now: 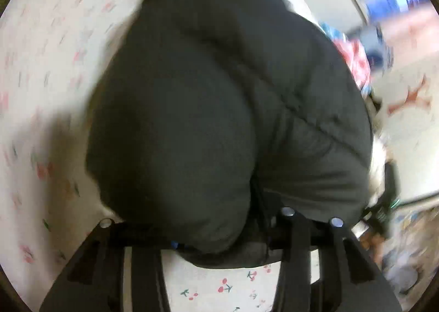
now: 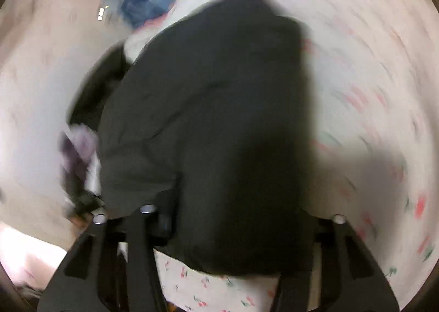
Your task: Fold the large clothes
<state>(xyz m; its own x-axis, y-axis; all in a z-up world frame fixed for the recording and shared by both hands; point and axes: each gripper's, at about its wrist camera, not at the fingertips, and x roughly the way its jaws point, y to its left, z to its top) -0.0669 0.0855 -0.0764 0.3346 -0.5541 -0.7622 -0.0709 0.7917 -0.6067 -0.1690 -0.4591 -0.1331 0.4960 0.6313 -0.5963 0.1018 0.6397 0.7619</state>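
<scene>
Tongs half-spread, both clamping the bulky dark jacket.

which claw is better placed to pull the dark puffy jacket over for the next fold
Neither clearly: the left claw and right claw each have the dark padded jacket bunched between their fingers above the cherry-print sheet.

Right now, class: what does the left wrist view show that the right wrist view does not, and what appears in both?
Only the left wrist view shows a diagonal seam across the dark padded garment and a red-and-blue patterned cloth. Only the right wrist view shows a blurred blue object. Both show the garment bulging between the jaws over the cherry-print sheet.
</scene>
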